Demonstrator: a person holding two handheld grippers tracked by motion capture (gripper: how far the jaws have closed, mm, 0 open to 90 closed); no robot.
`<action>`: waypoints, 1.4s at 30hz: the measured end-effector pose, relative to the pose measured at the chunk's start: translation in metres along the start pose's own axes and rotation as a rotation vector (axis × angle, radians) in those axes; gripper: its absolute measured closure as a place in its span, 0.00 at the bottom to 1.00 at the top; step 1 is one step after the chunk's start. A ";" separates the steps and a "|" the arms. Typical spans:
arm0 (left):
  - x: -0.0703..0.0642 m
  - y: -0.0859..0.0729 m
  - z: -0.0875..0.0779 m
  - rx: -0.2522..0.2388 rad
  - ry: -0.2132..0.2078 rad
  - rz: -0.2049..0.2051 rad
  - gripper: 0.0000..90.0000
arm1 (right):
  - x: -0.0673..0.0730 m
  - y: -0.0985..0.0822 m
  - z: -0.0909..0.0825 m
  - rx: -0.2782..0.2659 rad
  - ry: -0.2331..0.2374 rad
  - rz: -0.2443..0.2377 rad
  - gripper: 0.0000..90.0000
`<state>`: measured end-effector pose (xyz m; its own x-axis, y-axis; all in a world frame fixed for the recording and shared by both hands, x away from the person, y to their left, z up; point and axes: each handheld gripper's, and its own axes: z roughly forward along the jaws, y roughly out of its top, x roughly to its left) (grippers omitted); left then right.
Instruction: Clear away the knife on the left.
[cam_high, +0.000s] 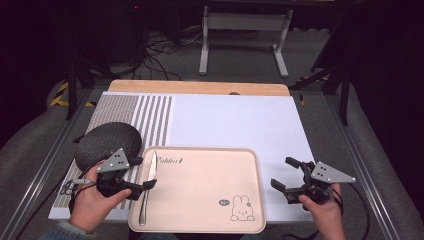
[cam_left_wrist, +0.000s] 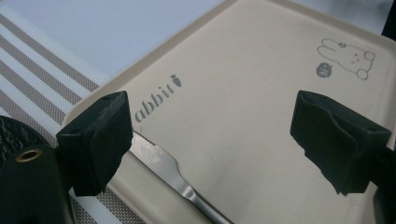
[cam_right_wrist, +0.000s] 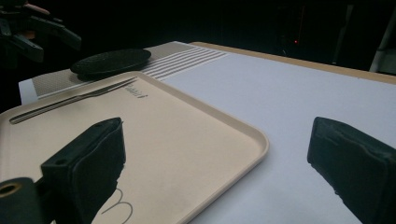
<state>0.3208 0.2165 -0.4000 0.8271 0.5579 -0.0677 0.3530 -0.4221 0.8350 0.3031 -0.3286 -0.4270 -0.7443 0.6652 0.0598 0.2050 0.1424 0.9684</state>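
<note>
A beige tray with a rabbit drawing lies at the table's near edge. A silver table knife rests along the tray's left side, blade pointing away. My left gripper hovers at that left rim with its jaws wide apart and nothing between the pads. In the left gripper view the knife lies on the tray just under the left jaw of the open gripper. My right gripper is open and empty beside the tray's right edge; its own view has the gripper over the tray's corner.
A dark round plate sits on the striped left part of the white placemat, just behind my left hand. The wooden table edge runs along the back. A metal rail borders the left side.
</note>
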 end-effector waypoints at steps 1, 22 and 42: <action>0.000 -0.001 -0.002 -0.023 0.002 0.004 0.14 | 0.000 0.000 0.000 -0.002 0.001 -0.001 0.06; 0.017 -0.060 -0.029 -0.366 -0.002 -0.024 0.13 | 0.000 -0.004 0.007 0.012 0.008 -0.005 0.05; 0.035 -0.103 -0.038 -0.354 0.025 -0.078 0.08 | -0.006 -0.010 0.005 0.005 -0.003 0.013 0.05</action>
<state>0.2962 0.3066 -0.4672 0.7913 0.5978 -0.1285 0.2375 -0.1070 0.9655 0.3086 -0.3307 -0.4386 -0.7399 0.6689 0.0722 0.2180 0.1368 0.9663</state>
